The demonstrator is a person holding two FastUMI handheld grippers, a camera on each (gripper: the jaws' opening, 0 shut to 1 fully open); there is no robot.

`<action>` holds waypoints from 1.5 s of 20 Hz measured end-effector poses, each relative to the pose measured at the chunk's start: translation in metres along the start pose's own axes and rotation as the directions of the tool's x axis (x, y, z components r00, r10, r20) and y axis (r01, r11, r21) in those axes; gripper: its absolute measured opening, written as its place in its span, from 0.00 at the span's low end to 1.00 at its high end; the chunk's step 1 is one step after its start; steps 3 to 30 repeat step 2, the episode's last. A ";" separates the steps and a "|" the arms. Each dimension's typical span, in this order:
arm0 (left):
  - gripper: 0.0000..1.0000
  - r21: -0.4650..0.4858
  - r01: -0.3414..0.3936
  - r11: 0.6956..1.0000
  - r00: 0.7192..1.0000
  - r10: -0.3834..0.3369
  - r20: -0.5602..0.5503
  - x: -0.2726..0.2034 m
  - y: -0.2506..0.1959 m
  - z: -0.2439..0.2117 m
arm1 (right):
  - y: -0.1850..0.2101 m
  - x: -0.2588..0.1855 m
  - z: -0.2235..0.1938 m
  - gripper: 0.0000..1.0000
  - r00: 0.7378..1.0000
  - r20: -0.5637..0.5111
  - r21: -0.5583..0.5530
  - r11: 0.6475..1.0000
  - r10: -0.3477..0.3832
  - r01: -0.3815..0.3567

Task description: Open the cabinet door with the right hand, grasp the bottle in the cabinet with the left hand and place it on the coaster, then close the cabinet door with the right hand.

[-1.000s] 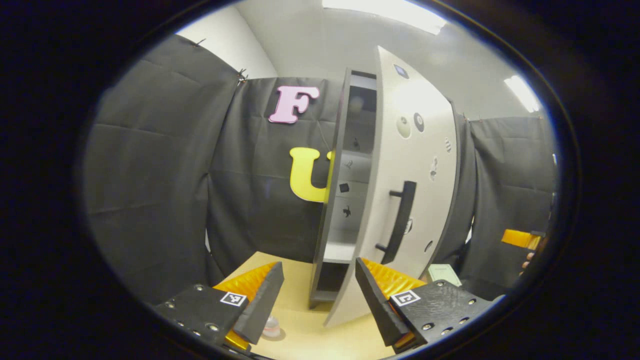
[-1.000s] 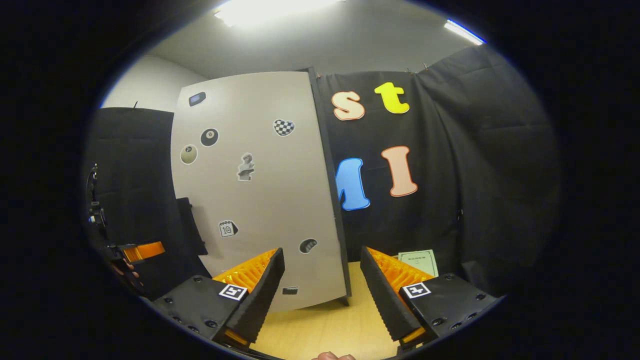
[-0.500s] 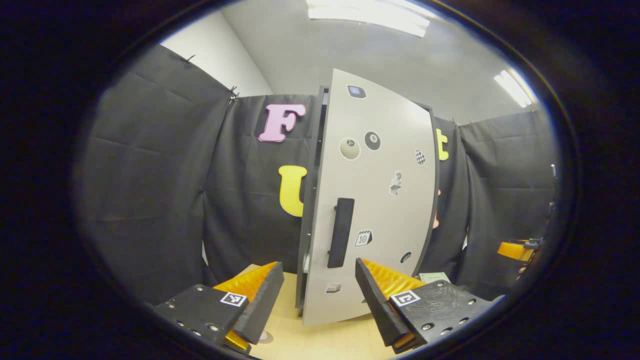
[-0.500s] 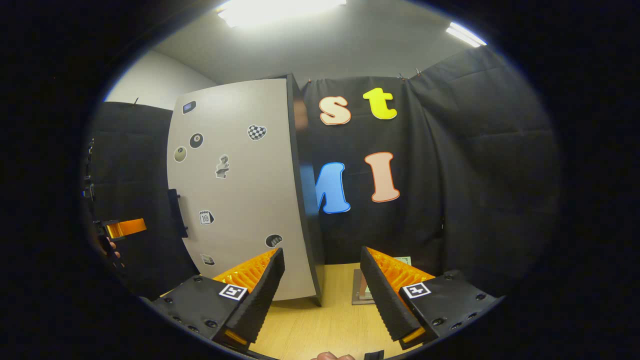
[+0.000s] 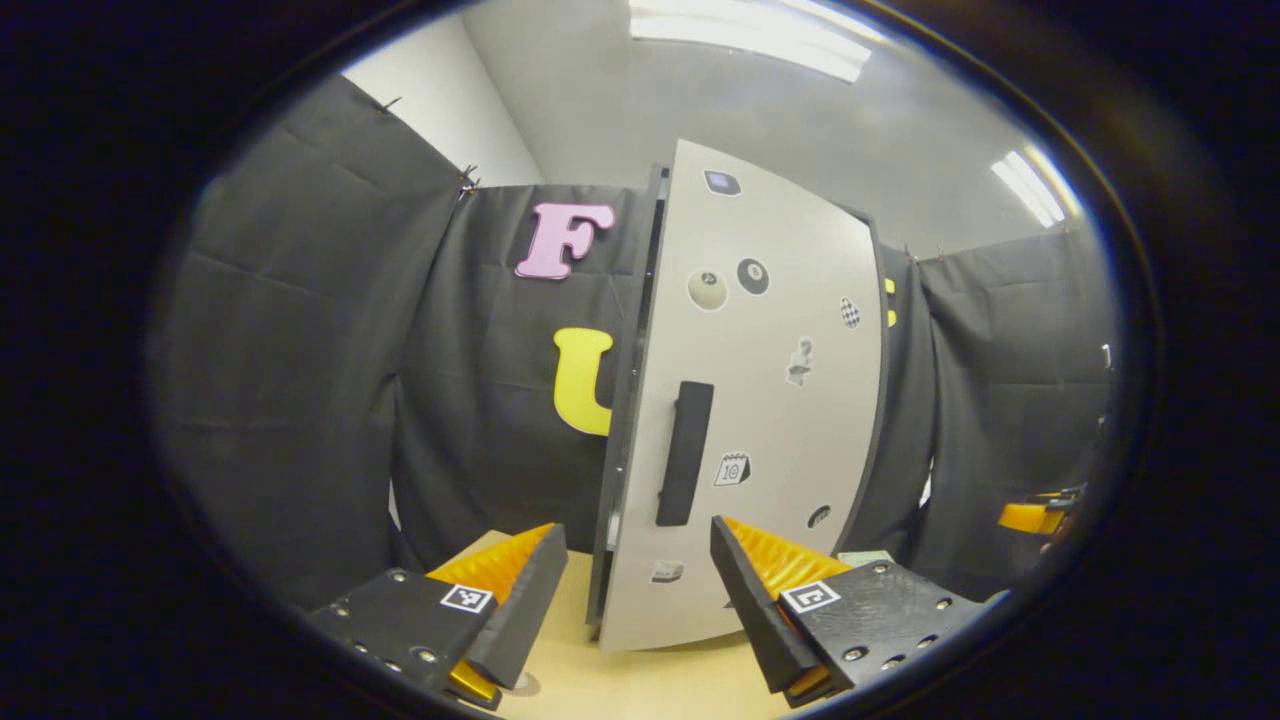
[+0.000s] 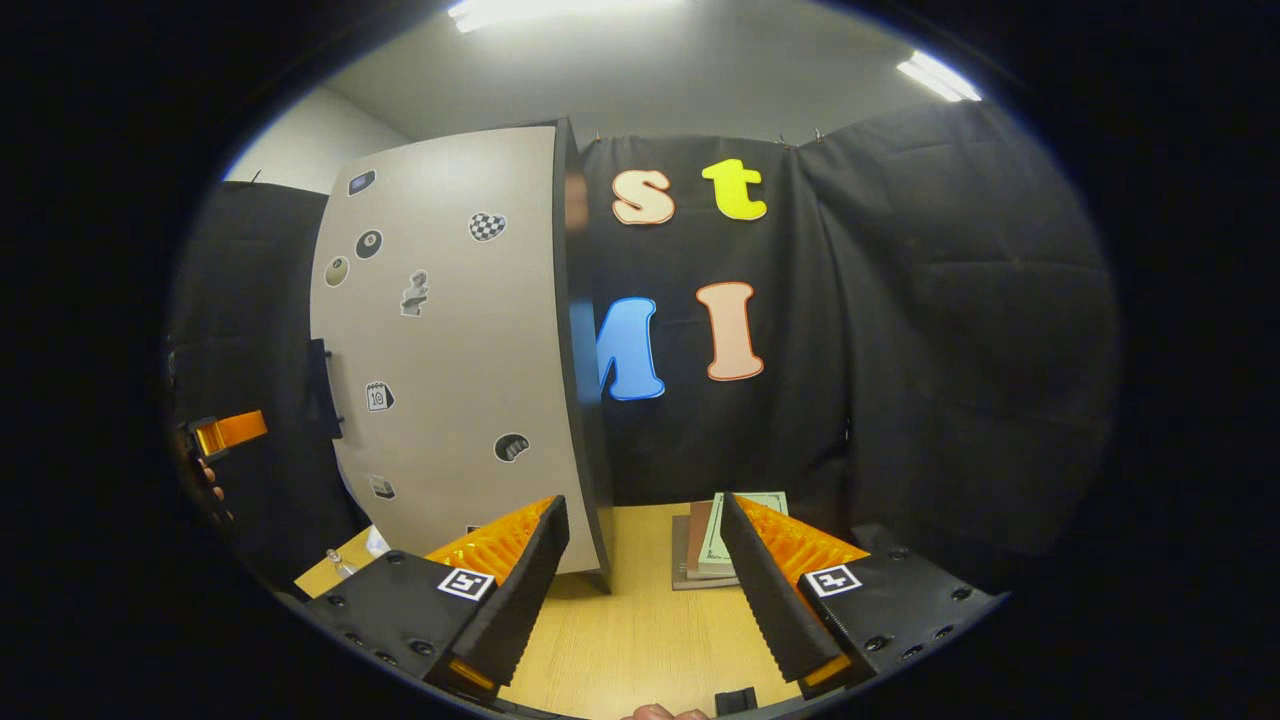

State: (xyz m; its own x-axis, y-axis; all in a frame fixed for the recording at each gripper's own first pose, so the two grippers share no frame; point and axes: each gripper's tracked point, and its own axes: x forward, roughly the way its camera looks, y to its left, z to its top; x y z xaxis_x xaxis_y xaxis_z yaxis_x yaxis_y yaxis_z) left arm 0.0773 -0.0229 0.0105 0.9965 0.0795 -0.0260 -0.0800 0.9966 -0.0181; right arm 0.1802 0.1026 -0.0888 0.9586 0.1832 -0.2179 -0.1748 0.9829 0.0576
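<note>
The cabinet door (image 5: 745,400) is almost shut, hiding the cabinet's inside. The bottle (image 6: 340,565) is barely visible left of the door's foot, cut off by my right gripper (image 6: 640,590). My left gripper (image 5: 635,610) and right gripper both gape, holding nothing.

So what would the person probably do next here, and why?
Probably just draw both grippers back and stop. The cabinet door looks shut or very nearly so against the cabinet, its handle untouched, and the left gripper and right gripper both stand open, holding nothing. If a gap remains, a light push would finish it.
</note>
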 end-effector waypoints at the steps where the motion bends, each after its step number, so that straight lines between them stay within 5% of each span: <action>1: 0.89 -0.024 0.016 1.000 1.000 -0.016 0.000 -0.001 0.000 0.002 | -0.001 0.003 -0.002 0.97 1.000 -0.007 -0.003 1.000 -0.017 0.017; 2: 0.89 -0.052 0.036 0.998 0.999 -0.036 0.006 -0.001 0.002 0.003 | -0.002 0.006 -0.005 0.90 0.999 -0.015 -0.002 0.999 -0.034 0.034; 30: 0.89 -0.052 0.036 0.998 0.999 -0.036 0.006 -0.001 0.002 0.003 | -0.002 0.006 -0.005 0.90 0.999 -0.015 -0.002 0.999 -0.034 0.034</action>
